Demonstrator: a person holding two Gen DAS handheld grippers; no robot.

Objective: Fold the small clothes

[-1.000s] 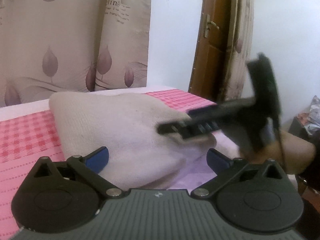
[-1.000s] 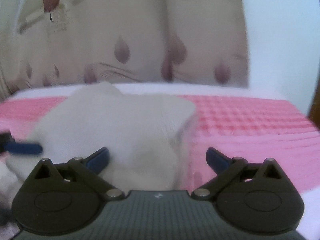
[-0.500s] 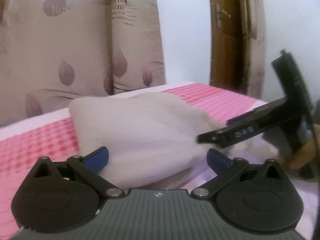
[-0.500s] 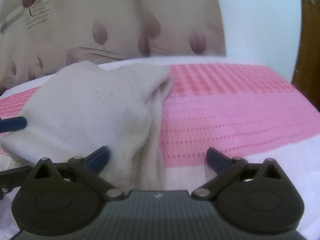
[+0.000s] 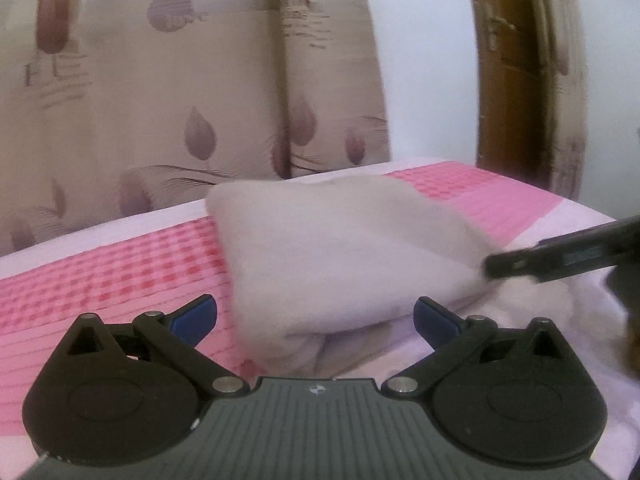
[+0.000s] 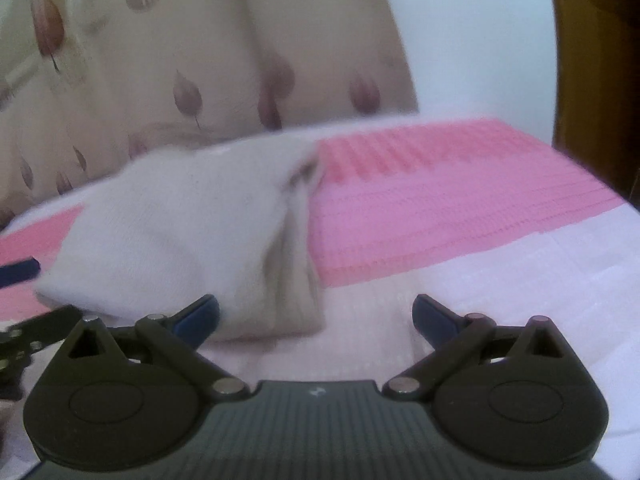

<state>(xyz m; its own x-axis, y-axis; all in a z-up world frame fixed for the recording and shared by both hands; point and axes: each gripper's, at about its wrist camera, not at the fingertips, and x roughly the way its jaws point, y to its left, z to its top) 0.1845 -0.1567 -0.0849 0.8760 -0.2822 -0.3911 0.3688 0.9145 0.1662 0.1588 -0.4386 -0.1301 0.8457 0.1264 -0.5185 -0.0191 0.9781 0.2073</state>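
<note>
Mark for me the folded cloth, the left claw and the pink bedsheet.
folded cloth [image 5: 340, 248]: left wrist view, middle of its top face.
left claw [image 5: 316, 314]: left wrist view, midway between its blue fingertips.
pink bedsheet [image 6: 440, 216]: right wrist view, bare patch right of the cloth.

You are working over a bed covered by a sheet with a pink checked band and pale white margins. Directly on it lies one folded beige garment, straddling the edge where pink meets white, its thick folded end toward you.
</note>
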